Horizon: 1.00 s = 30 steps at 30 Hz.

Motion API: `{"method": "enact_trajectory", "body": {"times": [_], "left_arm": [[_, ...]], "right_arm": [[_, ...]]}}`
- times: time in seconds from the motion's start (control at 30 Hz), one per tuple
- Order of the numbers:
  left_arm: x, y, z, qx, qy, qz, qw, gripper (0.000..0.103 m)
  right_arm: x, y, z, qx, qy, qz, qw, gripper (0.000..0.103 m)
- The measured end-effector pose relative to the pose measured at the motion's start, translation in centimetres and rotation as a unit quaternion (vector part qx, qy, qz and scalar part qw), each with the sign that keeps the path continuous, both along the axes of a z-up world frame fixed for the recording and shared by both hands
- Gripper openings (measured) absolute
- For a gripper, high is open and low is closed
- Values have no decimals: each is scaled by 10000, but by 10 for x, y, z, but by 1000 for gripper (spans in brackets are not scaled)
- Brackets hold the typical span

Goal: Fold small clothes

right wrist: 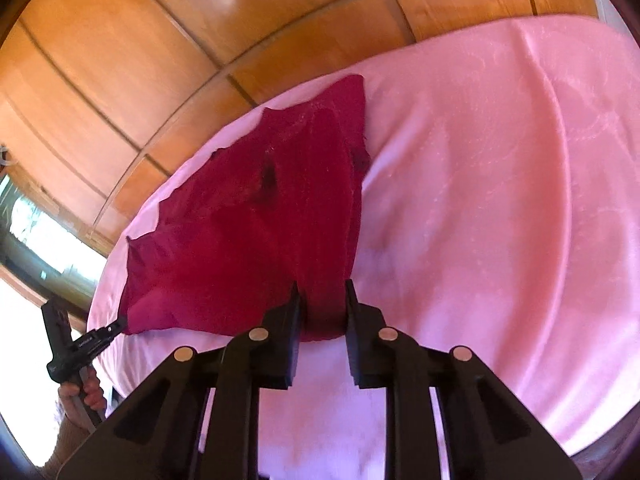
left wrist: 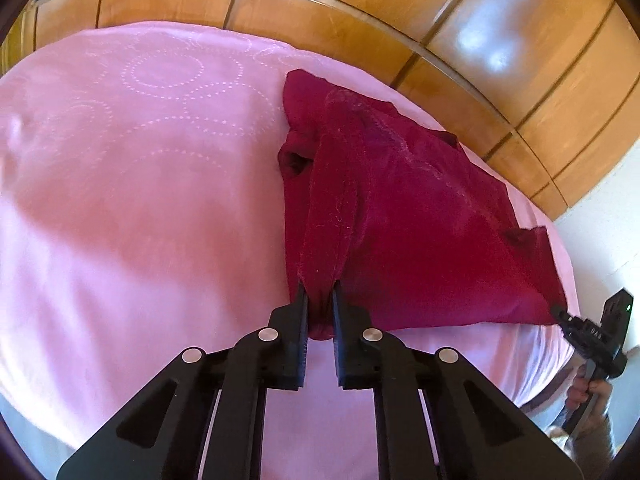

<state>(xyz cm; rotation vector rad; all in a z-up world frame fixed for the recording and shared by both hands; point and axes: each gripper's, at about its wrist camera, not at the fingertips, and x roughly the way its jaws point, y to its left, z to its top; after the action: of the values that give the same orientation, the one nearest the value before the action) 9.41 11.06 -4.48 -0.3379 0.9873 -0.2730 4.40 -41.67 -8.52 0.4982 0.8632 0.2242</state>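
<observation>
A dark red garment (left wrist: 400,208) lies stretched on a pink bedsheet (left wrist: 140,200). My left gripper (left wrist: 319,290) is shut on a near corner of the garment, with cloth bunched between its fingers. My right gripper (right wrist: 323,290) is shut on the other near corner of the garment (right wrist: 256,220). The near edge is lifted slightly and pulled taut between both grippers. The right gripper also shows at the right edge of the left wrist view (left wrist: 558,314), and the left gripper shows at the left of the right wrist view (right wrist: 120,326). The garment's far end rests on the sheet.
A wooden panelled wardrobe (left wrist: 500,52) stands behind the bed. The pink sheet (right wrist: 500,200) spreads wide beside the garment. A bright window (right wrist: 36,232) is at the far left of the right wrist view. A white wall (left wrist: 600,224) borders the bed.
</observation>
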Motion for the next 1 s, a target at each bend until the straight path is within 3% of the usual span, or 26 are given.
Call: {"method": "enact_trajectory", "body": {"times": [0.2, 0.3, 0.37, 0.43, 0.47, 0.53, 0.63, 0.8, 1.0], "left_arm": [[-56, 5, -1, -42, 212, -34, 9998, 9], [-74, -3, 4, 442, 224, 40, 9988, 12], [-78, -8, 11, 866, 125, 138, 9961, 24], [-77, -11, 23, 1228, -126, 300, 9919, 61], [-77, -10, 30, 1391, -319, 426, 9888, 65], [-72, -12, 39, 1658, -570, 559, 9829, 65], [-59, -18, 46, 1998, -720, 640, 9751, 65], [-45, -35, 48, 2435, -851, 674, 9638, 65], [-38, -41, 46, 2308, -766, 702, 9674, 74]], "right_arm": [[-37, -2, -16, -86, 440, 234, 9987, 18], [-39, -1, -26, 13, 578, 207, 9981, 19], [-35, -1, -25, 30, 585, 159, 9982, 26], [-27, -4, -21, -132, 540, 22, 9985, 46], [-23, -4, -17, -191, 490, -22, 9986, 49], [-15, -4, -9, -376, 353, -119, 9986, 66], [-12, 2, 3, -681, 107, -178, 9975, 75], [1, 26, 19, -982, -355, -88, 9945, 82], [12, 64, 15, -1124, -495, 344, 9918, 86]]}}
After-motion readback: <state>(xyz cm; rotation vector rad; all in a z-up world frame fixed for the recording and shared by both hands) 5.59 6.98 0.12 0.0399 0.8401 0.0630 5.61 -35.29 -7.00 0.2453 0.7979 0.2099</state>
